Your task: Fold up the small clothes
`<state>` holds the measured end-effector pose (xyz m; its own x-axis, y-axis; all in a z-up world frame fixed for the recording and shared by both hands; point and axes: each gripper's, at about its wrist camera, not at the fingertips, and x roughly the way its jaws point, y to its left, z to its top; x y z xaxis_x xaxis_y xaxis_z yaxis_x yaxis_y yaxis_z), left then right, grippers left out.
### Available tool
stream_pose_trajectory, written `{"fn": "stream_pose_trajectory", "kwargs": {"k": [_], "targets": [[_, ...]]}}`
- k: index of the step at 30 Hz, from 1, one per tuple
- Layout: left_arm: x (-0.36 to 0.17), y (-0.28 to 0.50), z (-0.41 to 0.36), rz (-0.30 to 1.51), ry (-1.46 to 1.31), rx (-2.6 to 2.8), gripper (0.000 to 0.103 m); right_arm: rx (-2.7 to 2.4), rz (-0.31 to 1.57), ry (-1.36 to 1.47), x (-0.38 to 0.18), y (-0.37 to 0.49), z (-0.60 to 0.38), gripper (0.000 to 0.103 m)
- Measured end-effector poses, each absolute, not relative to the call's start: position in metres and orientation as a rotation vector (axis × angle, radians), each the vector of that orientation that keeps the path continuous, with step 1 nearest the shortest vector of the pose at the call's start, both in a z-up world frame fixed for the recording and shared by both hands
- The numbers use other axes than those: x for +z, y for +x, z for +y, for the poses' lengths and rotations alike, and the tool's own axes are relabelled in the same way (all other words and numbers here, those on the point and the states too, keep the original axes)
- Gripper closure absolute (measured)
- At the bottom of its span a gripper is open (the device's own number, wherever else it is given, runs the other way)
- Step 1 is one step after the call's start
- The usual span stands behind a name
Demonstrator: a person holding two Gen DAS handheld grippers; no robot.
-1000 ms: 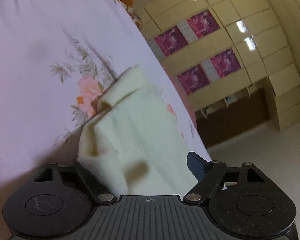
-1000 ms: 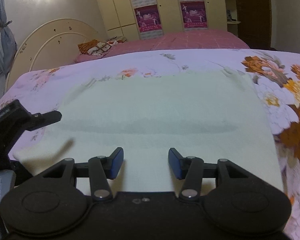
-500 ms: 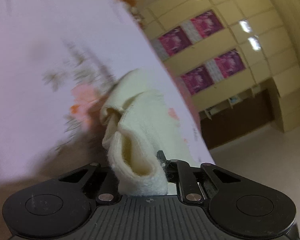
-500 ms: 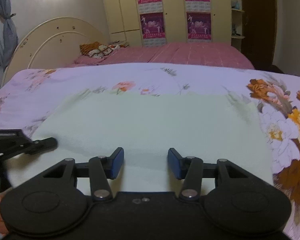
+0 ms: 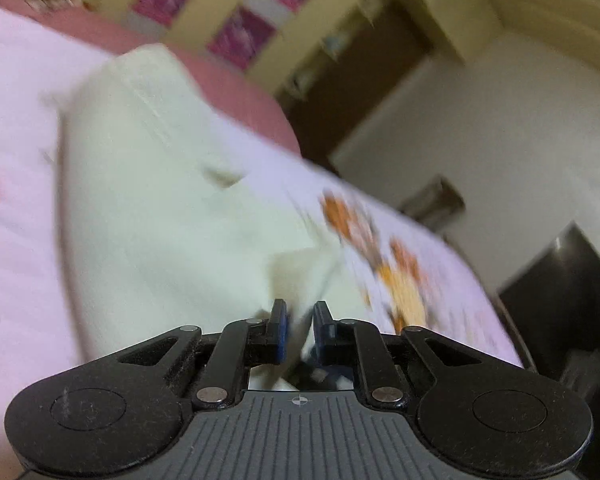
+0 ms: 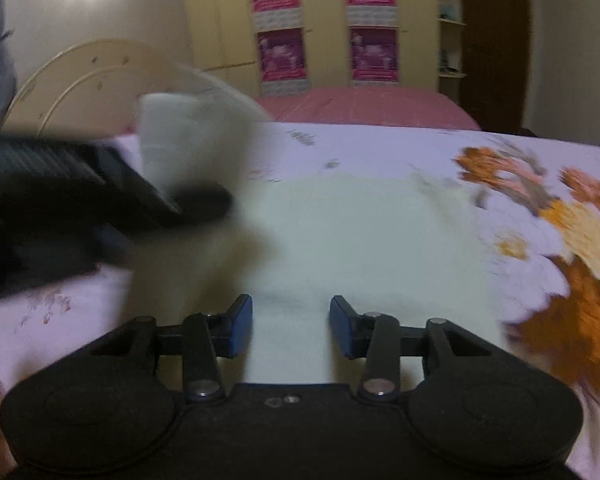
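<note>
A pale cream cloth (image 6: 364,240) lies on the floral bedsheet (image 6: 560,216). My left gripper (image 5: 299,320) is shut on the cloth's (image 5: 172,208) left edge and holds it lifted. In the right wrist view the left gripper (image 6: 100,200) is a dark blur at the left, carrying a raised flap of cloth (image 6: 188,140) over the flat part. My right gripper (image 6: 291,320) is open and empty, hovering over the cloth's near edge, its fingers either side of the fabric.
A pink bed (image 6: 372,104) and a cream headboard (image 6: 80,76) stand behind. Cream wardrobes with purple posters (image 6: 324,20) line the far wall. A dark doorway (image 6: 492,40) is at the right.
My left gripper closed on the cloth's left edge, then lifted and swung it up and to the right over the flat part. My right gripper stayed open over the near edge.
</note>
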<state>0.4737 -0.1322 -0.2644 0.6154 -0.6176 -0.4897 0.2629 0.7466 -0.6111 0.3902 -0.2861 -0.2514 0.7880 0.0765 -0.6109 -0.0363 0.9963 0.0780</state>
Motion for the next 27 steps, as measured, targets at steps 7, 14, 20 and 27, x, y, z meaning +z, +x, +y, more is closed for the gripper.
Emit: {"fn": "stream_pose_trajectory", "kwargs": {"k": [7, 14, 20, 27], "targets": [[-0.256, 0.461, -0.124, 0.762, -0.525, -0.477, 0.089, 0.046, 0.686, 0.235, -0.252, 0.36, -0.341, 0.06], [-0.238, 0.456, -0.073, 0.71, -0.499, -0.297, 0.089, 0.13, 0.683, 0.384, -0.241, 0.379, -0.35, 0.056], [-0.257, 0.486, -0.056, 0.735, -0.472, -0.209, 0.089, 0.186, 0.705, 0.439, -0.25, 0.415, -0.347, 0.053], [-0.263, 0.505, -0.055, 0.719, -0.453, -0.183, 0.089, 0.295, 0.695, 0.491, -0.256, 0.447, -0.343, 0.053]]}}
